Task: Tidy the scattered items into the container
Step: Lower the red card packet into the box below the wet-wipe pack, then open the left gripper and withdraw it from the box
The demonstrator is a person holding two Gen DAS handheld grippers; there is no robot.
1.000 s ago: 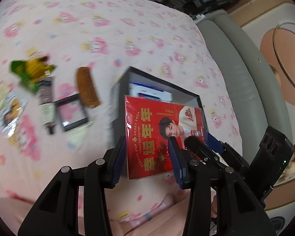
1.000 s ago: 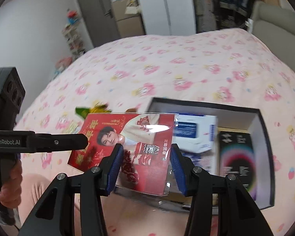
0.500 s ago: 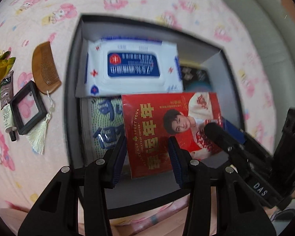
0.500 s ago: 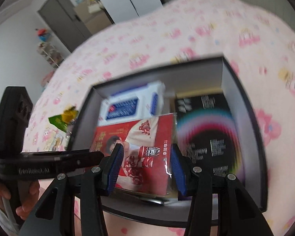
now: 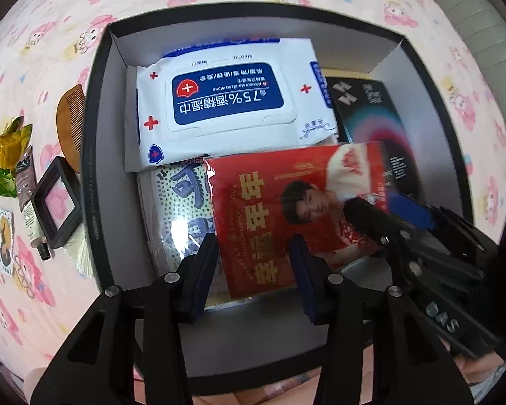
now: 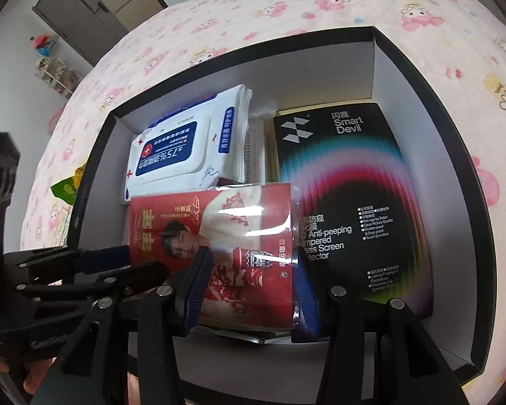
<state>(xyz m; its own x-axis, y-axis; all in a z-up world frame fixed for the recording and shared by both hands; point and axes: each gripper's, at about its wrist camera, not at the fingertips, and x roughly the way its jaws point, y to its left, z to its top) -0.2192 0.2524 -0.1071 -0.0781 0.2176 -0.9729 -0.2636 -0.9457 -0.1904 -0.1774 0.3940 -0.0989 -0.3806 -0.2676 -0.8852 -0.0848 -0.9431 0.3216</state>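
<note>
Both the left gripper (image 5: 254,270) and right gripper (image 6: 249,285) pinch the red packet (image 6: 239,253) over the box (image 5: 94,168); only the left wrist view shows a comb (image 5: 70,128) at the left of the frame.

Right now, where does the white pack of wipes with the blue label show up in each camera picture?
Left wrist view: wipes pack lies upper centre, in the black box, above the red packet.
Right wrist view: wipes pack sits centre-left, at the box's far left corner.
Shared landmark: the red packet, just nearer than the pack.
</note>
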